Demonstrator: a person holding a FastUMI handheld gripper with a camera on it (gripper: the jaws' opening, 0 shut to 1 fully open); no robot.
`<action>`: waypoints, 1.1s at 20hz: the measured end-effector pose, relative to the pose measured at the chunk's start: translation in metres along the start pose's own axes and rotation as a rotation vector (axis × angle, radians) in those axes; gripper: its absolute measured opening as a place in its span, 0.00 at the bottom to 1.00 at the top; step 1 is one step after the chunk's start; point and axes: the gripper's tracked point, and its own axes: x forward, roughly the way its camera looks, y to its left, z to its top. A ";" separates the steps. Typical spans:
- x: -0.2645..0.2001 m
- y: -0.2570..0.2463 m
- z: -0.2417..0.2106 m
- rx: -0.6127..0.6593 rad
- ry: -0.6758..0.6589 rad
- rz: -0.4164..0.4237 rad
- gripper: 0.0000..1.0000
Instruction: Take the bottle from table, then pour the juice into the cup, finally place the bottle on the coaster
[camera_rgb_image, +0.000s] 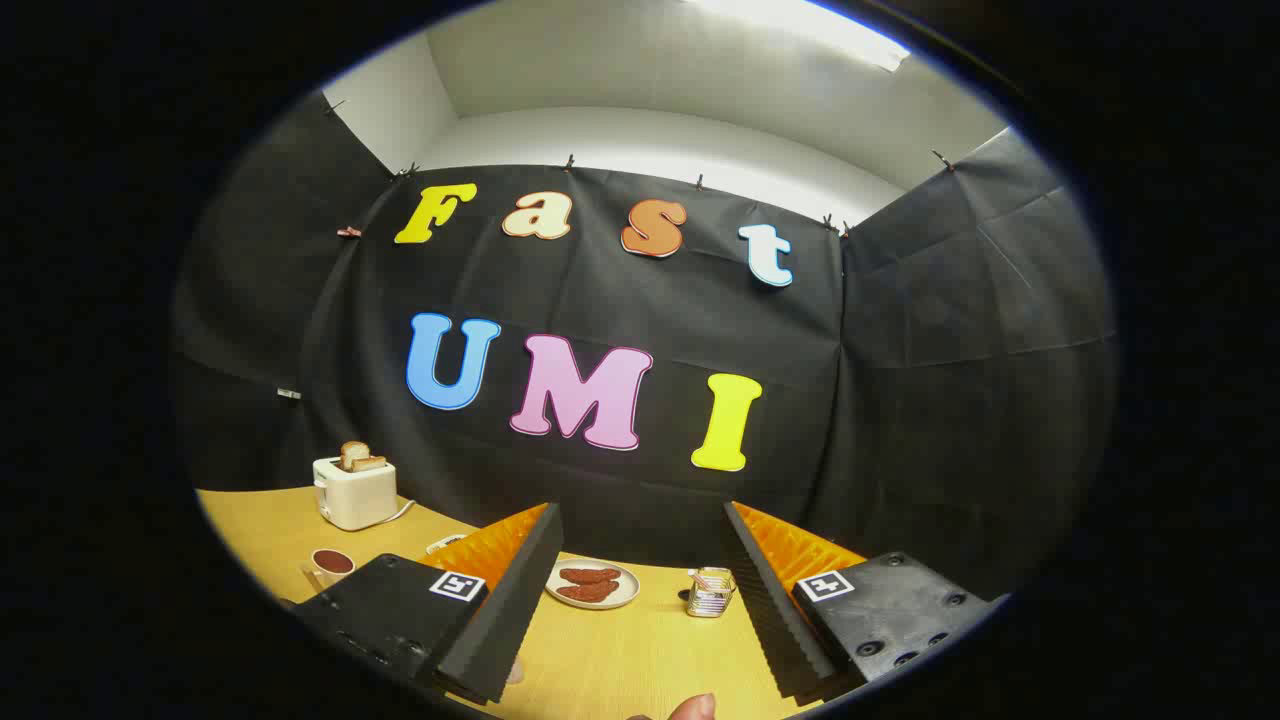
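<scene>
Black cloth hangs as the back wall of the booth, with pale ceiling and a bright strip light above it. Below the cloth runs a yellow wooden table.

At the near edge of the table the gripper points forward, its two fingers spread wide apart with nothing between them but bare tabletop. One finger stands at about seven o'clock and the other at about five o'clock.

Just beyond the fingers, roughly at six o'clock from the centre of the scene, a pale plate lies flat, holding two reddish-brown pieces of food. Just to its right, near the inner edge of the right finger, sits a small shiny tin or jar; what it holds is too small to tell.

Farther off at eight o'clock a cream toaster stands upright against the cloth, with two slices of toast sticking out of its top and a cord trailing to its right. Near it, closer to the left finger, stands a white cup with something dark red inside.

At the very bottom, a fingertip of a person pokes into view, possibly a thumb.
</scene>
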 end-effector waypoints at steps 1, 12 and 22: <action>0.000 0.002 0.001 0.002 -0.001 0.004 0.97; -0.002 0.028 0.004 0.007 -0.018 0.052 0.97; -0.005 0.057 -0.004 0.041 -0.043 0.118 0.97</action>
